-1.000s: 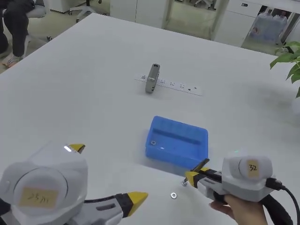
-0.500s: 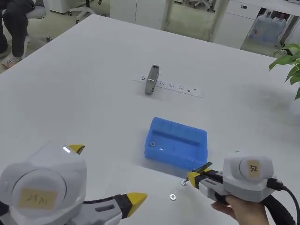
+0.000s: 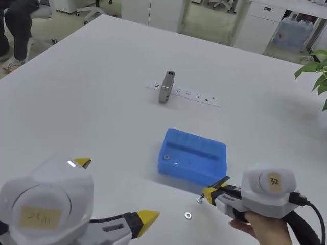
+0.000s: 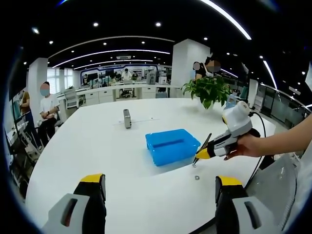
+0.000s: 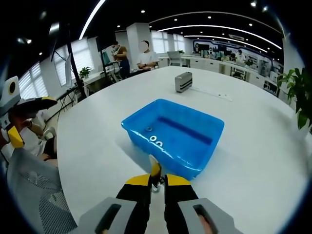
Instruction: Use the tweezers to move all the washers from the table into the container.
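A blue container (image 3: 194, 155) stands mid-table, and in the right gripper view the container (image 5: 195, 146) holds a few washers (image 5: 155, 140). My right gripper (image 3: 208, 193) sits just in front of it, shut on thin tweezers (image 3: 219, 182) that slant down to the table. A washer (image 3: 200, 200) lies at the tweezers' tip and another washer (image 3: 188, 216) lies a little nearer to me. In its own view the right gripper (image 5: 157, 181) pinches the tweezers (image 5: 154, 169). My left gripper (image 3: 115, 191) hangs open at the near left, well apart from the washers. The left gripper view has this gripper (image 4: 161, 181) in front of the container (image 4: 170, 145).
A white power strip (image 3: 191, 95) with a grey adapter (image 3: 166, 86) lies beyond the container. A plant (image 3: 318, 69) reaches in at the right edge. Seated people and office chairs are past the table's far left corner. Bare white tabletop (image 3: 92, 102) lies around the container.
Hardly anything: the head camera drifted a little, and the right gripper with the tweezers stays at the washer by the container's front edge.
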A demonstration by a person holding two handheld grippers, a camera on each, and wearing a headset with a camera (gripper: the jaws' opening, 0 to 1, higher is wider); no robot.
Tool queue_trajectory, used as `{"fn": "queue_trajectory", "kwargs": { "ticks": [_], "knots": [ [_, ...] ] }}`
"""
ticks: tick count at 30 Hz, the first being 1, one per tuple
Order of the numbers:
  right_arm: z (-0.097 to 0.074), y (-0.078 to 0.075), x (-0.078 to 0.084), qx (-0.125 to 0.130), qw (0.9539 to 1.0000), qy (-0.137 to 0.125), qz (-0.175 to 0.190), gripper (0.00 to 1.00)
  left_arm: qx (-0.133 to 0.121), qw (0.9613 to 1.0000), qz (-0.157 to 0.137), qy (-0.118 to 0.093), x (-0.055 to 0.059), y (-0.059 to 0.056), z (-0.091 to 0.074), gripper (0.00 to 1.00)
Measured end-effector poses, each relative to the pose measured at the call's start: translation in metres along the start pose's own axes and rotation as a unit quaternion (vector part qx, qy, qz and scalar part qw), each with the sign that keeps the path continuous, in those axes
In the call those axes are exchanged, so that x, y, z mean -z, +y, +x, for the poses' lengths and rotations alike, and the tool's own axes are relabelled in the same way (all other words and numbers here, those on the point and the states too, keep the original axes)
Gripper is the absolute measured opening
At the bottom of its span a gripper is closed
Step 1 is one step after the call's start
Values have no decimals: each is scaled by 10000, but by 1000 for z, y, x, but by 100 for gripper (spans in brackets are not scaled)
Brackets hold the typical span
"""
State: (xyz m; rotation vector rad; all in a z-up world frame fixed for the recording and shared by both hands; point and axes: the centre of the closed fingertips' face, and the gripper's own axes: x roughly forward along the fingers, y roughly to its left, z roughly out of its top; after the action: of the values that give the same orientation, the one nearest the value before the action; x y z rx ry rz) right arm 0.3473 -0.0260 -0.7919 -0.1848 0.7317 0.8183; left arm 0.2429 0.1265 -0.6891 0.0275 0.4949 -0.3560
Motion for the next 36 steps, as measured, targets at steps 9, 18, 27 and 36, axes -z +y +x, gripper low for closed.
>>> {"fn": "queue_trajectory", "kwargs": {
  "ticks": [9,18,27,36],
  "knots": [
    [0,4,0,-35,10000,53,3,6,-34,10000,-36,2,2,3,0,95],
    [5,5,5,-15,9997,188,-130,6,-38,10000,-65,8,4,4,1,95],
    [3,1,1,1,9992,333,-198,5,-44,10000,-64,-8,3,4,2,95],
    [1,-1,3,35,9980,610,-165,5,-33,9999,-105,-27,4,3,2,95]
  ]
}}
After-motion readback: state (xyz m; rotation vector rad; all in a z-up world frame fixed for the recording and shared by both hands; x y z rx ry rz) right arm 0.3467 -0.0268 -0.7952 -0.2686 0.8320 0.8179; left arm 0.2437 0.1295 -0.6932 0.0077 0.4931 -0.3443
